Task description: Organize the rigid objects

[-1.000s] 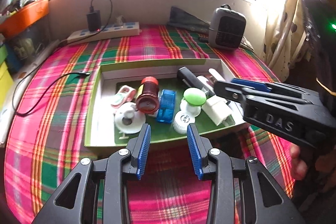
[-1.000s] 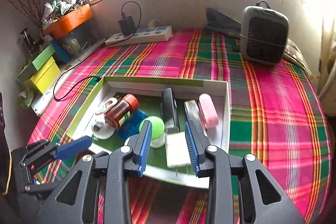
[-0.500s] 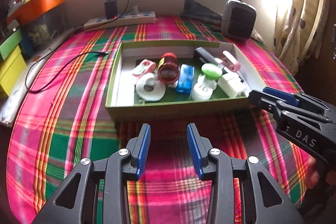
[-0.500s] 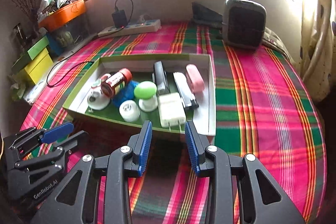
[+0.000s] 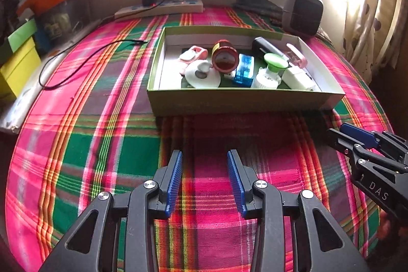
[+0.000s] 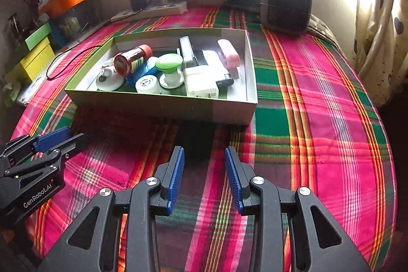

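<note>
So the rigid bits are all sitting piled in the shallow green cardboard box (image 6: 163,107) in the middle of the plaid-covered bench (image 6: 318,119), kind of jumbled against each other. The red-capped jar (image 6: 132,59) is lying on its side, looking light and smooth, so it's probably going to roll or slip; I'd pinch it across the body, not the cap. The white charger block (image 6: 200,83) is sitting near the front wall, flat-sided and stiff, easiest grab of the lot, I'd guess. The green-topped white knob thing (image 6: 169,69) is standing upright, so the stem under the cap is looking like the spot. The blue clear case (image 5: 244,69) and the pink clip (image 6: 229,54) look like light plastic too, nothing squishy. The white disc (image 5: 202,74) is lying flat, awkward to get under.

Both sets of tongs are hanging well short of the box with nothing between them: the left tongs (image 5: 204,180) are spread apart over bare cloth, and the right tongs (image 6: 204,177) are spread too. A power strip (image 6: 149,12) and a small grey heater (image 6: 287,4) are sitting at the back by the window.
</note>
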`<state>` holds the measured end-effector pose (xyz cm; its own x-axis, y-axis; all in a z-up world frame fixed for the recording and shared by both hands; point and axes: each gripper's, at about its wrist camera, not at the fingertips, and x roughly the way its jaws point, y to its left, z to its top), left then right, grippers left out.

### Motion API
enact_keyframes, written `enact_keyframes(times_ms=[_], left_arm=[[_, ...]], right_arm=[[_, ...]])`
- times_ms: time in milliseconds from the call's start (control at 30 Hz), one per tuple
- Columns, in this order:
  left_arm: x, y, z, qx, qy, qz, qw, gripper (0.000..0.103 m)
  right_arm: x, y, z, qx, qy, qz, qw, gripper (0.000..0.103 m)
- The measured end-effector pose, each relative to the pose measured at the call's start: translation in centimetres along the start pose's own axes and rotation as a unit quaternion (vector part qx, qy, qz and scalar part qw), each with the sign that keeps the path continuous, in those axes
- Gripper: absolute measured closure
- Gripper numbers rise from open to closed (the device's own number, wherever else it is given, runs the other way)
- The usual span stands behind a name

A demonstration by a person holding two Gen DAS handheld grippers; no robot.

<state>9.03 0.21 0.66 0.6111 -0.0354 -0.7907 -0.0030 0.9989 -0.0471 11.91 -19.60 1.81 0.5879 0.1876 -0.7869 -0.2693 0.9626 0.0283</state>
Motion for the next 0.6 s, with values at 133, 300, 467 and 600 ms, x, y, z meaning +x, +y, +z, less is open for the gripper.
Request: enact_keyframes(times_ms=[133,300,467,600], left_arm=[[-0.1,-0.1,-0.2,0.002,-0.003,0.002,1.0,0.065],[0.0,-0.8,-0.4,0.015,-0.009,0.016,0.9997,0.061],[0.0,-1.0,-0.5,0.018,-0.014,0.021,0.9995,0.06],[-0.1,-1.1,-0.5,0.019,-0.014,0.025,0.9994,0.059]], right_arm=[[0.3,-0.1,-0.5,0.002,0.01,-0.011,1.0,0.067],[0.4,0.0,-0.7,-0.002,0.006,-0.013,1.0,0.05],[0.4,0.3,-0.9,-0.005,0.001,-0.022,1.0,0.048],[0.4,0.1,-1.0,0.003,0.0,-0.034,0.999,0.039]])
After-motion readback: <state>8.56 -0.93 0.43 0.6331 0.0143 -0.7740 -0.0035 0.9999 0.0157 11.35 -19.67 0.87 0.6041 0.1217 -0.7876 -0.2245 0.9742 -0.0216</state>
